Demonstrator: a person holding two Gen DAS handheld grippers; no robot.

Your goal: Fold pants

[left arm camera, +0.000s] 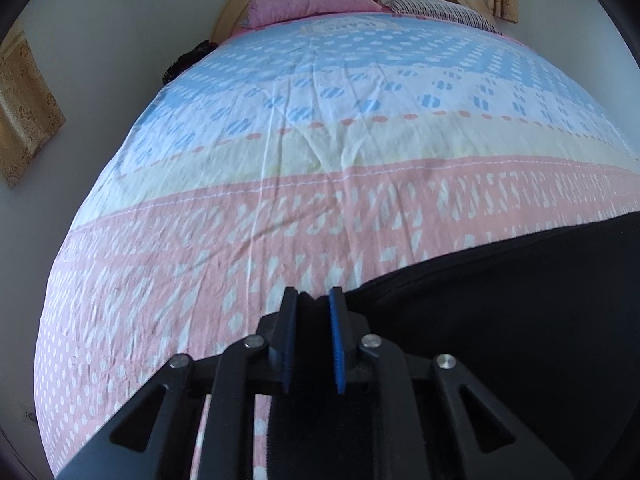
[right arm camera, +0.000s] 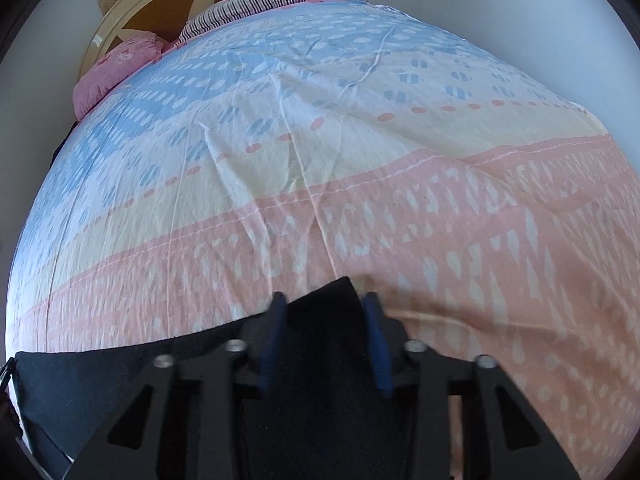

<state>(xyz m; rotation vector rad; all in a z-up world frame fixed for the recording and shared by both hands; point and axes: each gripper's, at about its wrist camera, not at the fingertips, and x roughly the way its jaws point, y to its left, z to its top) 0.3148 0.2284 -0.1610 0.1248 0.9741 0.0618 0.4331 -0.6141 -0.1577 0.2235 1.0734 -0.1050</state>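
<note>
Black pants [left arm camera: 520,300] apparently pinched by both grippers

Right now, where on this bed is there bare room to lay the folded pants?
The patterned pink, yellow and blue bedsheet lies bare from the black pants up to the pink pillow and striped pillow. Only the near edge is crowded.

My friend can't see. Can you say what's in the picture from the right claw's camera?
The right claw pinches a corner of the black cloth pants lying on a bed. The pink, yellow and blue patterned bedsheet stretches away to a pink pillow and a striped pillow.
</note>
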